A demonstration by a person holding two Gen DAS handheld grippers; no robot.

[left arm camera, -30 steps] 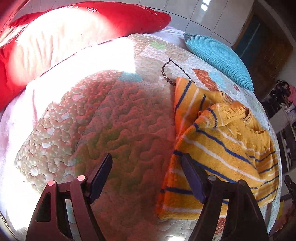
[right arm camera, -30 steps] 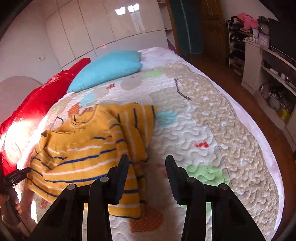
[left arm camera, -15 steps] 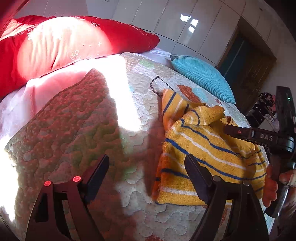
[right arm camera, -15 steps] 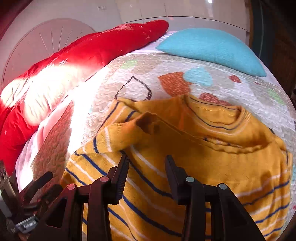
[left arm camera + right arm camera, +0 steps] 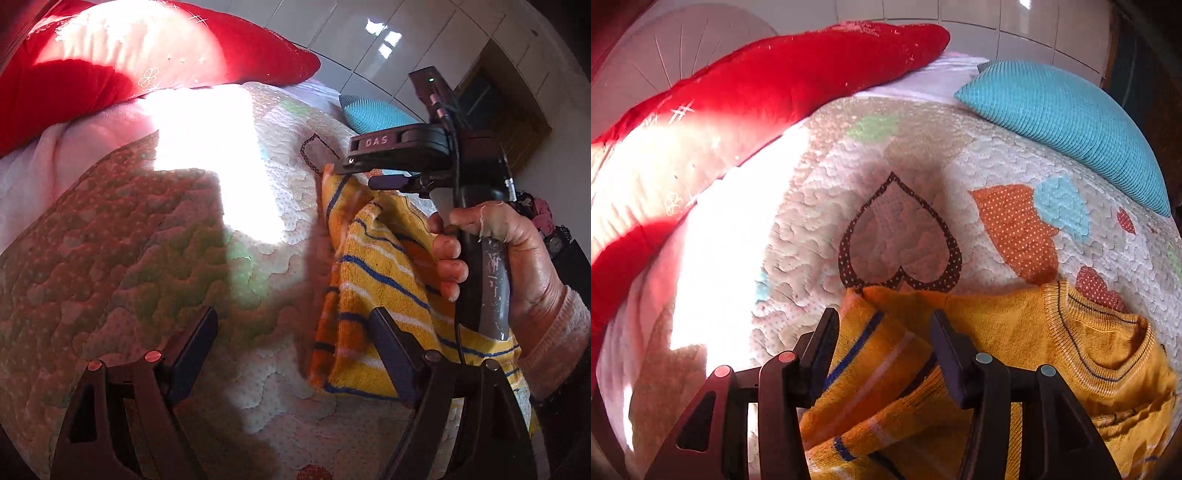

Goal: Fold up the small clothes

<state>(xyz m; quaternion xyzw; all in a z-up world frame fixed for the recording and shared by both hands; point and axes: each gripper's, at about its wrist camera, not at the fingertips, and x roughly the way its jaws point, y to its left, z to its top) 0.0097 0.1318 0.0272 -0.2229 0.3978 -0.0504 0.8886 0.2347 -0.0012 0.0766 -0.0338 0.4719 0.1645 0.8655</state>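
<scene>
A small yellow knit sweater [image 5: 373,280] with blue and white stripes lies partly folded on the quilted bedspread [image 5: 147,258]. My left gripper [image 5: 291,343] is open and empty, low over the quilt at the sweater's near left edge. My right gripper [image 5: 882,343] is open, its jaws either side of the folded sleeve and shoulder [image 5: 879,354] at the sweater's far corner; its neckline [image 5: 1108,343] is to the right. In the left wrist view the right gripper's body [image 5: 417,155] and the hand holding it hover over the sweater.
A long red pillow [image 5: 757,85] lies along the head of the bed and a turquoise cushion [image 5: 1067,118] at the back right. The quilt [image 5: 901,240] has heart patches. A bright sun patch [image 5: 210,136] falls on it. White cupboards stand behind.
My right gripper has moved forward and down over the sweater to its far corner, so the sleeve now sits between its jaws. My left gripper has shifted slightly, staying open.
</scene>
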